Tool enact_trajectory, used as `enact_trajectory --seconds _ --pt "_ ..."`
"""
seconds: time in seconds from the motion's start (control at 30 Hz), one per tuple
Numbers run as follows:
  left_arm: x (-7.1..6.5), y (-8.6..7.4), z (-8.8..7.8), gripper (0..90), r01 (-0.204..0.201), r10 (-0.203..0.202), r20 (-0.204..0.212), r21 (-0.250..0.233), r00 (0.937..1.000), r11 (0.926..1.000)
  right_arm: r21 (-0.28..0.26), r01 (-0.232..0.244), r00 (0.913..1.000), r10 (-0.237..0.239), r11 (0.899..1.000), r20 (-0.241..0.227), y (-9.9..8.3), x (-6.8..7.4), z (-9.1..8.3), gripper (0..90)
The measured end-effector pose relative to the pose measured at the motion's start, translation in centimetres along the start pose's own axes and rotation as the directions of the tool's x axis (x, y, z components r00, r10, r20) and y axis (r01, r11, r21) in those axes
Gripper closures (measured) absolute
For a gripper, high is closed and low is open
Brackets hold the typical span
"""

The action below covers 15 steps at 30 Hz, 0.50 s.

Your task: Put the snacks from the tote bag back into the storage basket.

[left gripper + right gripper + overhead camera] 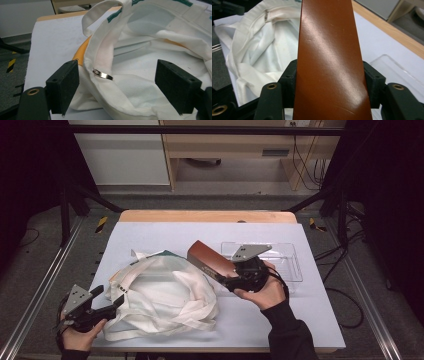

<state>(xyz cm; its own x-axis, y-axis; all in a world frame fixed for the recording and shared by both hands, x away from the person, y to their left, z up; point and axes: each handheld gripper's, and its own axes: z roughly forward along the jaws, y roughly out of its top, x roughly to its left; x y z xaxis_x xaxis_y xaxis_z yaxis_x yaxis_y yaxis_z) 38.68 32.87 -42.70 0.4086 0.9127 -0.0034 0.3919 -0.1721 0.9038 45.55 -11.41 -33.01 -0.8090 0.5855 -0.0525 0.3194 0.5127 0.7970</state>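
Observation:
A white cloth bag (pixel 160 295) with long straps lies crumpled on the left half of the table, its mouth gaping. My left gripper (pixel 117 300) sits at the bag's near left corner. In the left gripper view its jaws stand open (pixel 120 82) on either side of the bag's rim (pixel 100 50), which carries a small metal clip (pixel 102 74); the pads do not press on the cloth. My right gripper (pixel 225 276) is shut on a long brown box (pixel 207 260), held tilted above the bag's right edge. The box (pixel 327 37) runs up between the right jaws (pixel 332 85), with the bag (pixel 262 50) beyond it.
A clear plastic tray (pixel 287 260) lies on the right side of the pale table cover (pixel 150 232), behind my right hand. Something yellow-orange (pixel 81 51) peeks out from under the bag's left side. The table's wooden far edge (pixel 207 216) borders the floor.

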Motion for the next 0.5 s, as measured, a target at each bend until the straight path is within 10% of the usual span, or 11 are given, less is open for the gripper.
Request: enact_trajectory --seconds 0.5 --pt "-0.6 0.3 -0.1 19.5 -0.015 0.016 0.010 -0.011 0.9998 0.9998 -0.007 -0.096 0.9879 0.096 0.995 0.121 -0.8 -5.8 -1.0 42.9"
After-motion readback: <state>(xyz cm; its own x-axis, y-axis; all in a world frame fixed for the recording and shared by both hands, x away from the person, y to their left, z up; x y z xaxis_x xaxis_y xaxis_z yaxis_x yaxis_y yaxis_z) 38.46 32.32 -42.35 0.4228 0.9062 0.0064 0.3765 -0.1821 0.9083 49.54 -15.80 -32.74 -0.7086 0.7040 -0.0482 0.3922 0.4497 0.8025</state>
